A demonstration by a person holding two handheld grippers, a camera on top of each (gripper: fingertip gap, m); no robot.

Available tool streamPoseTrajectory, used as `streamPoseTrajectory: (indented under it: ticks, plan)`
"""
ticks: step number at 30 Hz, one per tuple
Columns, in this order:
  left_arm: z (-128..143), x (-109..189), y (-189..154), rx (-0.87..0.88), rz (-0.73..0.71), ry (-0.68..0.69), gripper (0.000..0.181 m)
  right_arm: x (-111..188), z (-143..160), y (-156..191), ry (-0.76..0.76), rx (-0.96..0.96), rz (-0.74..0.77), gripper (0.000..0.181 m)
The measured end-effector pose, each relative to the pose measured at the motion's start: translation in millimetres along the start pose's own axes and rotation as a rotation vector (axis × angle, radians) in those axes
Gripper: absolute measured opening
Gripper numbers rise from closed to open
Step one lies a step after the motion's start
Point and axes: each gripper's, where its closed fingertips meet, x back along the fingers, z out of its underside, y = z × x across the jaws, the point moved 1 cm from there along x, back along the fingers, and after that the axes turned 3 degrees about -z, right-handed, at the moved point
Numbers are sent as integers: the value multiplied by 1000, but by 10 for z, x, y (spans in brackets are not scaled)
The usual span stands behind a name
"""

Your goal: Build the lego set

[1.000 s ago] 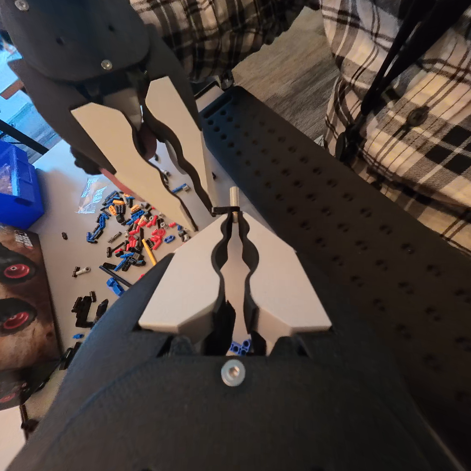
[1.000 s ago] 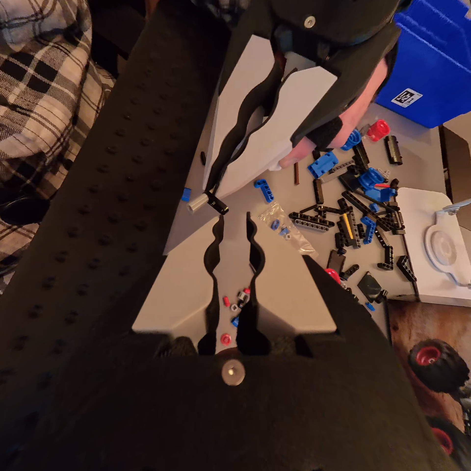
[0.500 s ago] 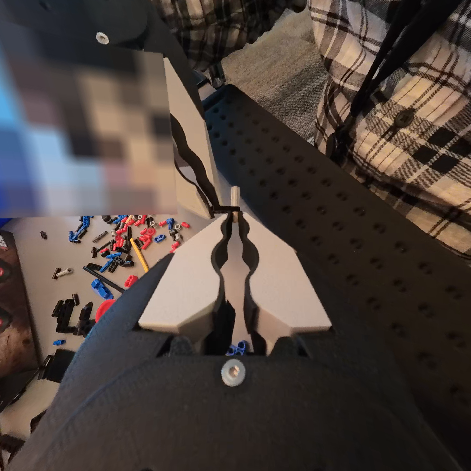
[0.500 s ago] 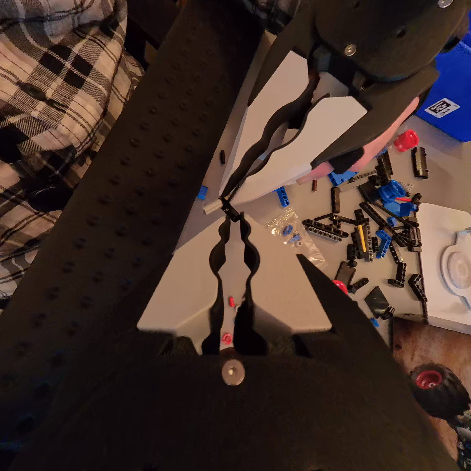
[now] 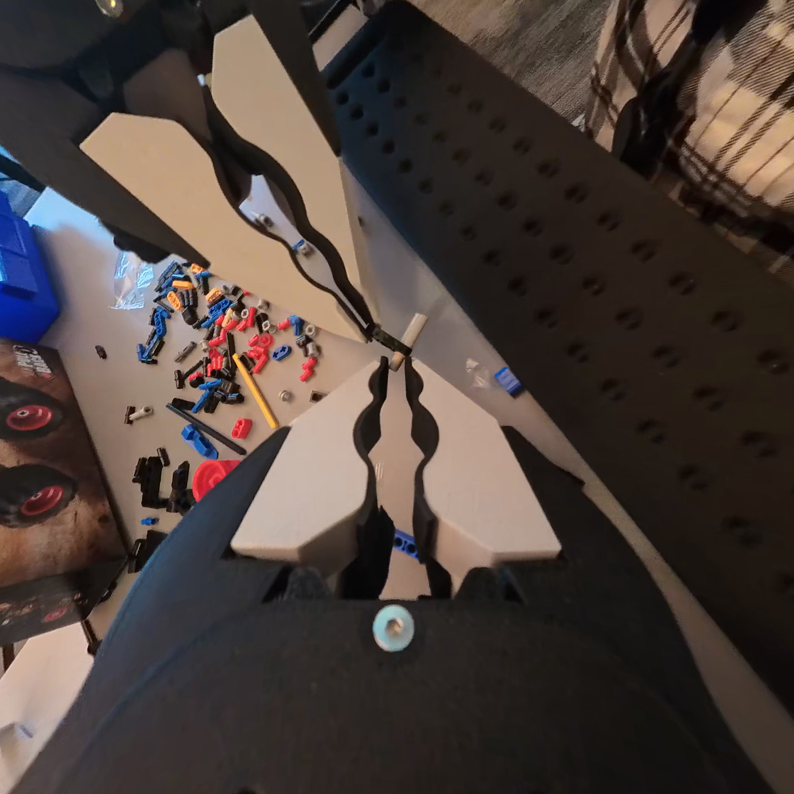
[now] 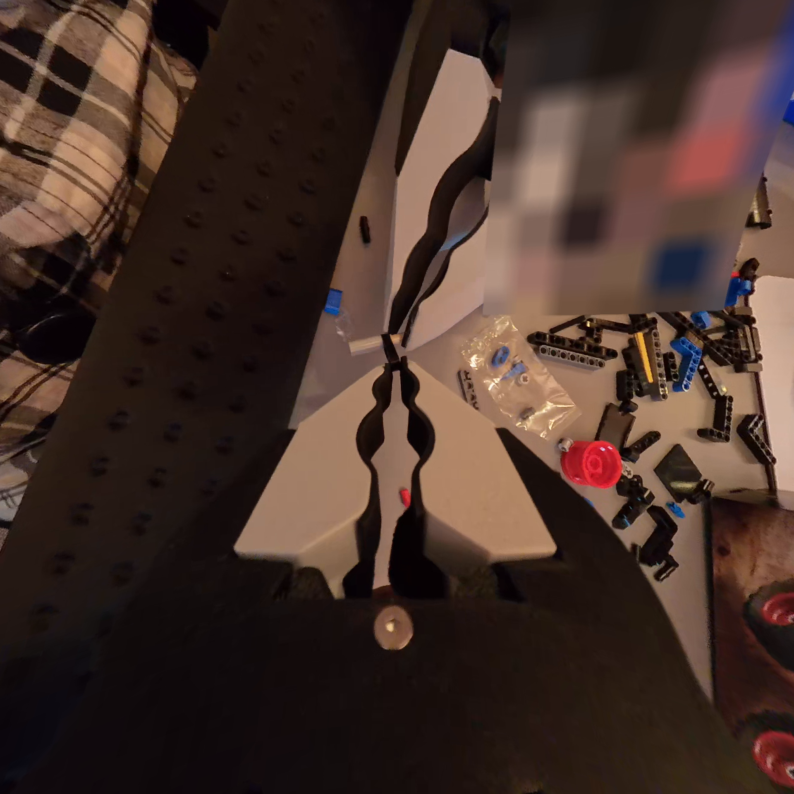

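Left wrist view: the left gripper (image 5: 394,361) has its fingers (image 5: 378,378) drawn nearly together, pinching the lower end of a pale grey pin (image 5: 411,333). The pin runs through a small black connector (image 5: 389,338), and that connector is nipped by the tips of the right gripper (image 5: 365,333), coming in from upper left w/ its fingers pressed together. The little assembly hangs above the table (image 5: 107,386), near its edge, just beside a black perforated panel (image 5: 601,279). On the table behind: a loose scatter of lego pieces (image 5: 227,343) in red, blue, black and orange, a yellow axle (image 5: 255,391), a red wheel hub (image 5: 212,479), an empty-looking clear bag (image 5: 129,279). A blue bin (image 5: 21,279) sits at the far left edge; can't tell what's in it. The set's box (image 5: 38,472), w/ black tyres and red hubs pictured, lies at the near left.

Right wrist view: the right gripper (image 6: 394,365) has fingers (image 6: 382,382) squeezed shut on the black connector (image 6: 390,346), the grey pin (image 6: 365,345) sticking out sideways to the left. The left gripper (image 6: 397,339) reaches down from above and meets the same piece. To the right on the table (image 6: 451,352): a clear plastic bag (image 6: 515,378) holding a few small blue and grey bits, a pile of black beams (image 6: 644,356) w/ blue ones mixed in, the red wheel hub (image 6: 592,463). A plaid sleeve (image 6: 77,129) shows at upper left.
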Motion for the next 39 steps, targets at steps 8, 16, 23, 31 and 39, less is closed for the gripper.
streamPoseTrajectory:
  ticks: [8, 16, 23, 31, 39]
  plan:
    - [171, -49, 128, 18, -68, 55, 11, 18, 102, -99, -23, -110, 82, 2]
    - [208, -14, 248, 75, -125, 50, 25, 82, 176, -141, -43, -236, 172, 3]
    - [312, -26, 242, 84, -130, 100, 32, 36, 334, -101, 11, -415, 254, 3]
    - [309, -42, 223, 87, -126, 99, 32, -110, 512, -3, 142, -553, 295, 2]
    - [343, -50, 205, 91, -120, 114, 32, -206, 545, -7, 209, -570, 323, 3]
